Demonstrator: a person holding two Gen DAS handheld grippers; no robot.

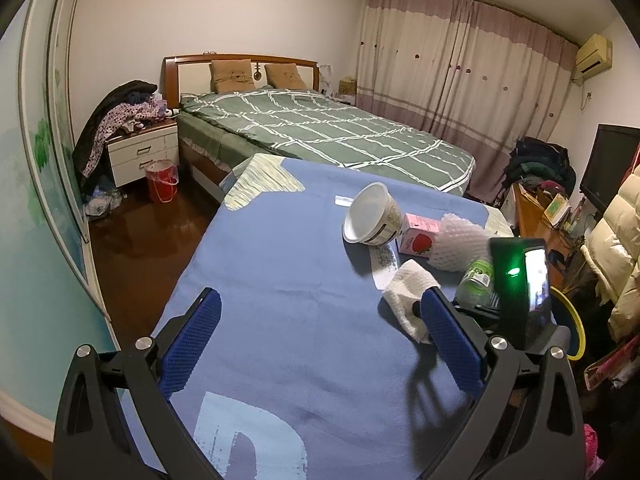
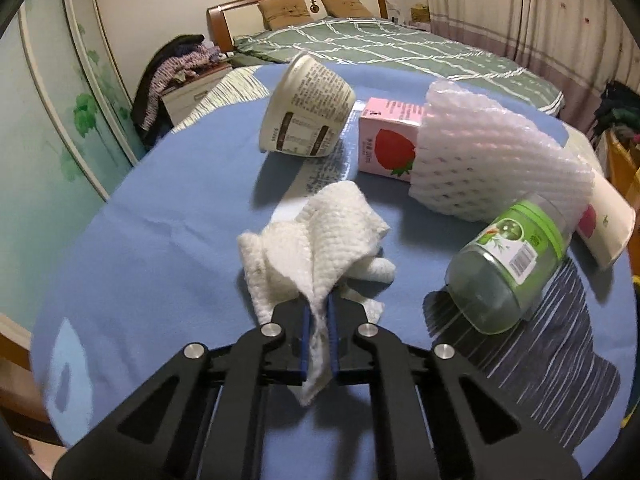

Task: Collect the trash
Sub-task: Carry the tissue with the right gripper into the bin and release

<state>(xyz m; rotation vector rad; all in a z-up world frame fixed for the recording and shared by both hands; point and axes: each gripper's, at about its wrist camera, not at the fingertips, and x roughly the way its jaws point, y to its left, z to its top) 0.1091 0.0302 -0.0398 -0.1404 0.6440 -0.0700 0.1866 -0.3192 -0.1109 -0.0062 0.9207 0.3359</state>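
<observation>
Now your right claw point(image 2: 319, 312) pinches the white paper towel point(image 2: 320, 236), your left claw point(image 1: 320, 340) gapes empty above the blue desk cloth point(image 1: 280, 248).

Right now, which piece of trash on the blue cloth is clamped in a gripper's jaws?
The white paper towel, pinched by the right gripper; cup, carton and bottle lie untouched.

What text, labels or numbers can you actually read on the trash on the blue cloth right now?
None can be quoted with confidence.
Tub: dense print and a nutrition-style table, too small to read.
Pink carton: strawberry picture, characters blurred.
Green jar: barcode and panda-and-bamboo label, digits unreadable.
Printed paper sheet under the tissue: lines of text, illegible.
Blue cloth: a large pale printed shape, cut off by the frame, not identifiable.
</observation>
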